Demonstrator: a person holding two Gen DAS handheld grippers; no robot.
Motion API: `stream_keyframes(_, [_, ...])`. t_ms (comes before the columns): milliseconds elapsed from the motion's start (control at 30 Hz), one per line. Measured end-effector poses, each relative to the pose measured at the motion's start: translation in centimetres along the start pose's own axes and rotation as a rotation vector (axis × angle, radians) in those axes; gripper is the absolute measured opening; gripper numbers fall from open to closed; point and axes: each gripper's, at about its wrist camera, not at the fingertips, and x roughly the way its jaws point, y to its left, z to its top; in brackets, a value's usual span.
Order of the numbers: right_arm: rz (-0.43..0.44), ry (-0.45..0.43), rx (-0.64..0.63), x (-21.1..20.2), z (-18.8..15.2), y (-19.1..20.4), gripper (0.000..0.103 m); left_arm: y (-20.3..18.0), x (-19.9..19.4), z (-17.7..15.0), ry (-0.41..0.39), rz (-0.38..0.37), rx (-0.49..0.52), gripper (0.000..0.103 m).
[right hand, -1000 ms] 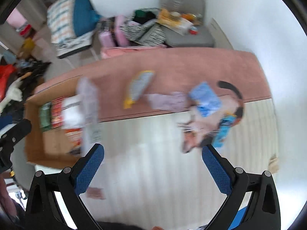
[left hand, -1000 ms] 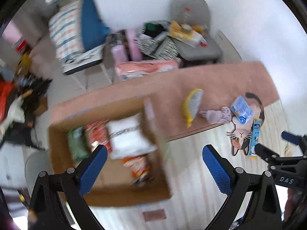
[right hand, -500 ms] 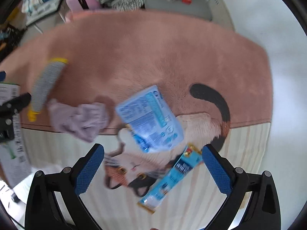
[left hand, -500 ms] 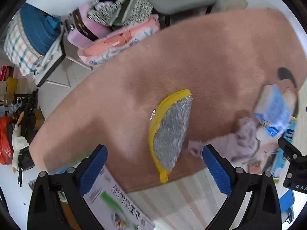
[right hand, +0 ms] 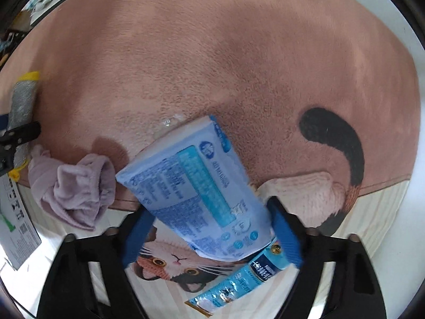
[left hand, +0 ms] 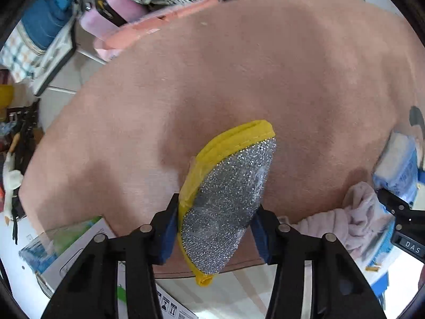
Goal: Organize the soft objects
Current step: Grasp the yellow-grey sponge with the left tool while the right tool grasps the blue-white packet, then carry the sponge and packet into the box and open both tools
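Note:
In the left wrist view my left gripper (left hand: 215, 230) is shut on a silver scrubbing pad with a yellow edge (left hand: 228, 194), lying on the pink rug (left hand: 239, 66). In the right wrist view my right gripper (right hand: 209, 236) has its blue pads on both sides of a blue tissue pack (right hand: 196, 188), closed on it. The scrubbing pad also shows at the far left of the right wrist view (right hand: 22, 103). A crumpled lilac cloth (right hand: 77, 186) lies between the two objects; it also shows in the left wrist view (left hand: 353, 218).
A long blue snack sachet (right hand: 236, 284) lies on a cat-shaped mat (right hand: 172, 260) under the tissue pack. A cardboard box flap with printed labels (left hand: 87, 252) is at lower left. Bags and bedding (left hand: 127, 13) pile up beyond the rug's far edge.
Both grippers moved down and forward from above the box to the rug. The left closed on the scrubbing pad, the right closed on the tissue pack.

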Motion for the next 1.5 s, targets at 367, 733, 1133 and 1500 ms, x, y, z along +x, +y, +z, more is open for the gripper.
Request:
stream_keyframes(367, [0.062,-0.095,0.183,-4.4,-3.3,0.1,0.037,1.8,-5.8,-4.4,-0.142,-0.077,-0.087,0.045])
stream_keyframes(733, [0.275,-0.297,0.061,-16.5,-13.3,12.9,0.037,12.7,-16.1,-19.7,-0.359,-0.194,-0.232,0.045])
stream_keyframes(1133, [0.384,-0.242,-0.167,-14.6,-18.2,39.4,0.037,29.2,-8.4,-31.3,-0.202,-0.208,-0.459,0.045])
stream_keyframes(1500, [0.304,-0.162,-0.151,-7.1,-15.0,47.5,0.037,32.1,0.6,-30.0,0.000,-0.417,-0.501,0.045])
